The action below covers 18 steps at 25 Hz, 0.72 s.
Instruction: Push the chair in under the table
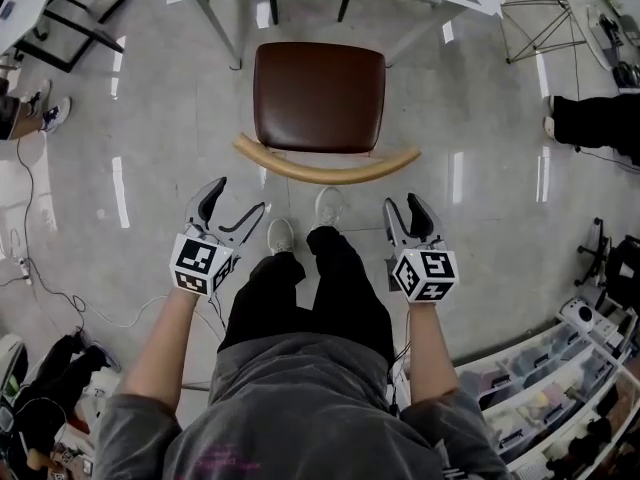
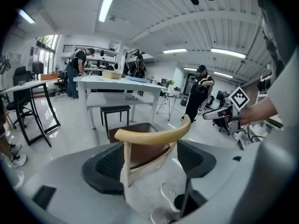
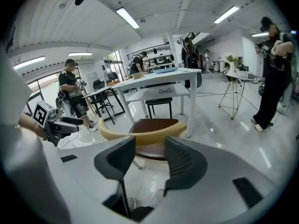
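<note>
Glossy grey floor (image 1: 150, 168) is reflecting ceiling tube lights (image 2: 106, 6), which are glowing above & ahead of the left tool (image 1: 240, 196). Black-frame desk (image 2: 28, 106) is standing well to its left, w/ a window (image 2: 46, 55) letting in daylight beyond. Small black stool (image 2: 115, 109) is sitting straight ahead. Tripod (image 3: 236, 94) is standing ahead-right of the right tool (image 1: 402, 204); storage drawers (image 1: 540, 383) are sitting behind it, to the right.

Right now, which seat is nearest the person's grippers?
The brown-cushioned chair with the curved wooden back; the black stool stands farther off, under the white table.

Chair (image 2: 149, 139) between parted gripper (image 2: 150, 161) jaws
</note>
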Available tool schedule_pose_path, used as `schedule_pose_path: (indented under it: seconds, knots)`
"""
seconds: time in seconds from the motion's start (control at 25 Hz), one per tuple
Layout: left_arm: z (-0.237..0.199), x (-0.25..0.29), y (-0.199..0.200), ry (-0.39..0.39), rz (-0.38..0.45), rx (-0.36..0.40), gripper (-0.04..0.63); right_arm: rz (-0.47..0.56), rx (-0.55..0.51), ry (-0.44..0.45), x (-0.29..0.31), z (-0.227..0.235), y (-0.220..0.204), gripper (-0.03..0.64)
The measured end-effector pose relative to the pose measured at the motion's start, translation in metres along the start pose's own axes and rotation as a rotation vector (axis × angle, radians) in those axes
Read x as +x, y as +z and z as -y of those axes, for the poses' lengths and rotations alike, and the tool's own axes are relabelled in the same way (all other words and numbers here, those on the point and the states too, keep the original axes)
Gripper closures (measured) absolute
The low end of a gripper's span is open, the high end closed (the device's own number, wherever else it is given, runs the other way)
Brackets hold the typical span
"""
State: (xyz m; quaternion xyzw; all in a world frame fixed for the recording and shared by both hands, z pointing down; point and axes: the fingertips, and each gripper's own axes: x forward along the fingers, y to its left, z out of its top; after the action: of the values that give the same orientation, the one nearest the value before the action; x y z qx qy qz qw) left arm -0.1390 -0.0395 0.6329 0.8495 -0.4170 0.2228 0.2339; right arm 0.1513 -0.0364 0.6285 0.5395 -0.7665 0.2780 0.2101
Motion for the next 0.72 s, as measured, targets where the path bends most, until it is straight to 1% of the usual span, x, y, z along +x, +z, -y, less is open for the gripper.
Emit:
schedule_pose_path:
  seconds: [0.16, 0.28, 0.32, 0.52, 0.64, 0.72]
  knots:
    - [-0.019, 0.024, -0.031, 0.048, -0.020, 0.059, 0.259, 0.001, -0.030, -0.012, 0.022, 0.013, -0.023, 0.439]
    - [-0.033, 0.041, -0.042, 0.077, -0.007, 0.093, 0.321, 0.016, -0.046, -0.020, 0.039, 0.022, -0.034, 0.439]
    - [-0.038, 0.047, -0.045, 0.081, -0.004, 0.101, 0.331, 0.024, -0.047, -0.026, 0.045, 0.025, -0.037, 0.439]
    - [-0.052, 0.074, -0.059, 0.062, 0.014, 0.116, 0.339, 0.051, -0.079, -0.069, 0.072, 0.042, -0.051, 0.439]
    - [-0.061, 0.090, -0.065, 0.064, 0.036, 0.123, 0.385, 0.063, -0.074, -0.094, 0.088, 0.054, -0.061, 0.437]
    - [-0.066, 0.100, -0.068, 0.064, 0.054, 0.134, 0.382, 0.075, -0.082, -0.115, 0.098, 0.060, -0.064, 0.439]
